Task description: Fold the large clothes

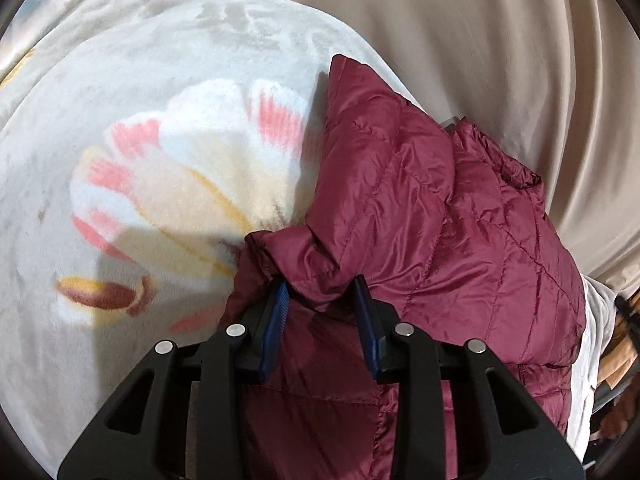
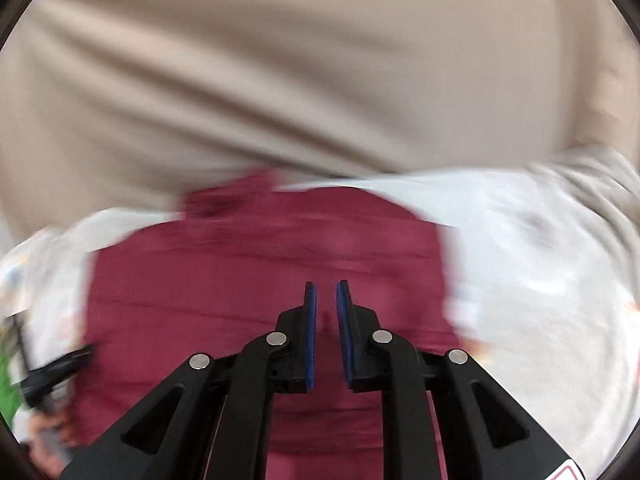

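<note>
A maroon quilted puffer jacket (image 1: 448,224) lies partly folded on a white fleece blanket with a flower print (image 1: 160,168). My left gripper (image 1: 322,292) has its blue pads either side of a bunched fold of the jacket's edge and grips it. In the right wrist view the jacket (image 2: 260,272) lies flat and blurred below my right gripper (image 2: 326,292). Its blue pads stand a narrow gap apart with nothing between them, above the jacket.
A beige curtain (image 1: 460,40) hangs behind the blanket and fills the top of the right wrist view (image 2: 300,60). The other gripper and a hand (image 2: 48,384) show at the lower left of the right wrist view. Clutter sits at the far right edge (image 1: 616,352).
</note>
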Motion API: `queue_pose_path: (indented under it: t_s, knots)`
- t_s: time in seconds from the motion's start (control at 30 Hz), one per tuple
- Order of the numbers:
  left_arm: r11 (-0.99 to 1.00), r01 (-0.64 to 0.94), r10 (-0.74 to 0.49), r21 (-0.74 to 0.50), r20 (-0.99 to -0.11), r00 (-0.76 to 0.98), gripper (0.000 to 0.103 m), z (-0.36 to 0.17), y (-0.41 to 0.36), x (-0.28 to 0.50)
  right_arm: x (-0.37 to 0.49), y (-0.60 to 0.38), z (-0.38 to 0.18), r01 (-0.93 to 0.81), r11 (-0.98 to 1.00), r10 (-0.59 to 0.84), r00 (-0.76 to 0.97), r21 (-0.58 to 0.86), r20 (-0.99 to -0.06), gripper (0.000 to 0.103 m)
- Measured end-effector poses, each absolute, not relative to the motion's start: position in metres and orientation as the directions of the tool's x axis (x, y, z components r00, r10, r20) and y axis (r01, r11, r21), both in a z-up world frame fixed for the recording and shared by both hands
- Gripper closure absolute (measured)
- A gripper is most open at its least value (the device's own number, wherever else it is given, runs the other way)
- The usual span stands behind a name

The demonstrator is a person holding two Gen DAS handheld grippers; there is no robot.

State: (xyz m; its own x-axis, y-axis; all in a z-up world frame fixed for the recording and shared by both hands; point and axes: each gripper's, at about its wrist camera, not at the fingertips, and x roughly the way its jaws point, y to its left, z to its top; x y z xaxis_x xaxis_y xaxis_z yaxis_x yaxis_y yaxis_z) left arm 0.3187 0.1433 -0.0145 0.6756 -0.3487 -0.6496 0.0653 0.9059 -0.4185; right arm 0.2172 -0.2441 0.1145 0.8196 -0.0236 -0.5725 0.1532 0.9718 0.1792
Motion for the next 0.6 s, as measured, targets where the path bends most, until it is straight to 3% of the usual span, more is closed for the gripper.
queue_pose_path:
  t_s: [0.1,0.33,0.43,0.5,0.6]
  knots:
    - [0.895,0.060,-0.362,-0.441,-0.642,0.676,0.071,-0.017,0.147,0.317,0.251,-0.161,0.115,-0.107,0.975,0.205,0.769,0.195,-0.605,0.089]
    - [0.891,0.055,-0.365,-0.450,-0.639,0.677,0.071,-0.020,0.151,0.313,0.365,-0.014,0.055,-0.301,0.934,0.344,0.607,0.193,-0.717,0.089]
    - [0.892,0.053,-0.363,-0.448,-0.642,0.675,0.071,-0.020,0.148,0.315,0.383,0.008,0.042,-0.318,0.931,0.340,0.586,0.176,-0.735,0.091]
    - [0.889,0.055,-0.368,-0.454,-0.641,0.674,0.071,-0.020,0.150,0.315,0.406,0.016,0.031,-0.298,0.947,0.281,0.589,0.120,-0.757,0.103]
    - [0.886,0.057,-0.375,-0.460,-0.638,0.672,0.071,-0.021,0.150,0.317,0.423,-0.021,0.042,-0.145,0.984,0.177,0.677,0.106,-0.715,0.103]
